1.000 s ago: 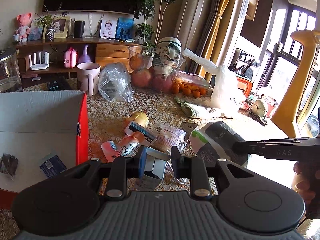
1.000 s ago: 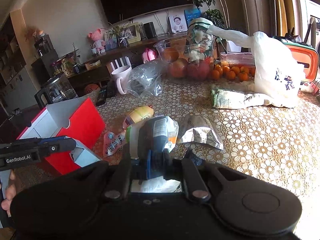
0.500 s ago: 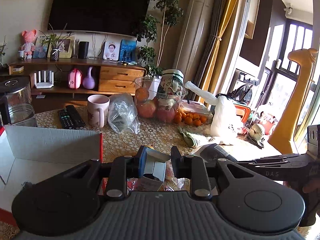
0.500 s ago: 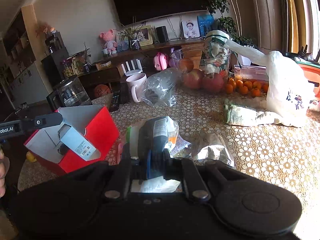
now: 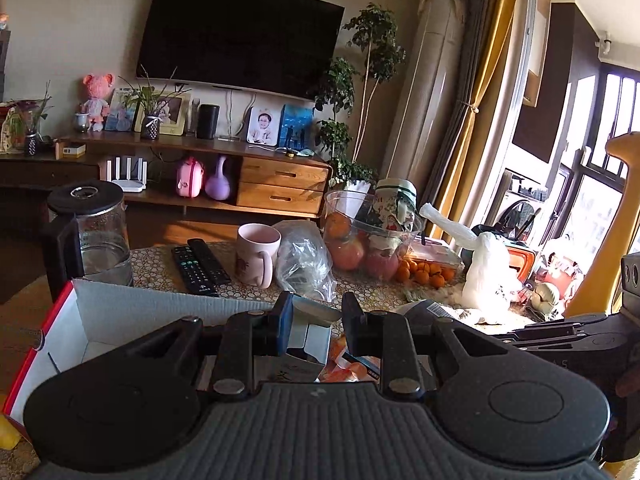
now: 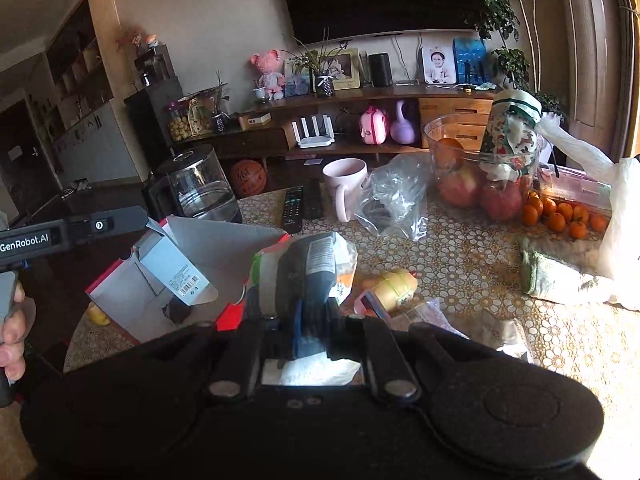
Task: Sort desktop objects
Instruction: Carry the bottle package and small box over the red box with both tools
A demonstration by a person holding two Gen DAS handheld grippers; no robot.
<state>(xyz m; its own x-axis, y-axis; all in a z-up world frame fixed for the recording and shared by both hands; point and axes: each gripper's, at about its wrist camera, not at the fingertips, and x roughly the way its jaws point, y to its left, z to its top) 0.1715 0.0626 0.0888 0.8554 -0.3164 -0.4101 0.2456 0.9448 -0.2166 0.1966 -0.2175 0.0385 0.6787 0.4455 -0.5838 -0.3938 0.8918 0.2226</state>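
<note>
My left gripper (image 5: 316,326) is shut on a small grey carton (image 5: 306,346) with open flaps and holds it in the air by the open red box (image 5: 100,320). In the right wrist view the same carton (image 6: 172,270) hangs over the red box (image 6: 136,300), under the left gripper's arm (image 6: 80,228). My right gripper (image 6: 312,320) is shut on a crumpled dark-and-white snack bag (image 6: 308,264), lifted off the table. A yellow packet (image 6: 394,284) and other wrappers (image 6: 432,316) lie on the lace tablecloth below.
A glass kettle (image 5: 96,232), two remotes (image 5: 200,266), a pink mug (image 5: 256,258), a clear plastic bag (image 5: 306,260), a fruit bowl (image 5: 368,236), small oranges (image 5: 424,272), a white bag (image 5: 488,268) and a green cloth (image 6: 560,276) stand along the table's far side.
Both grippers have risen from the table with their loads. The left one has carried the grey carton left, over the red box. The right one has followed with the snack bag.
</note>
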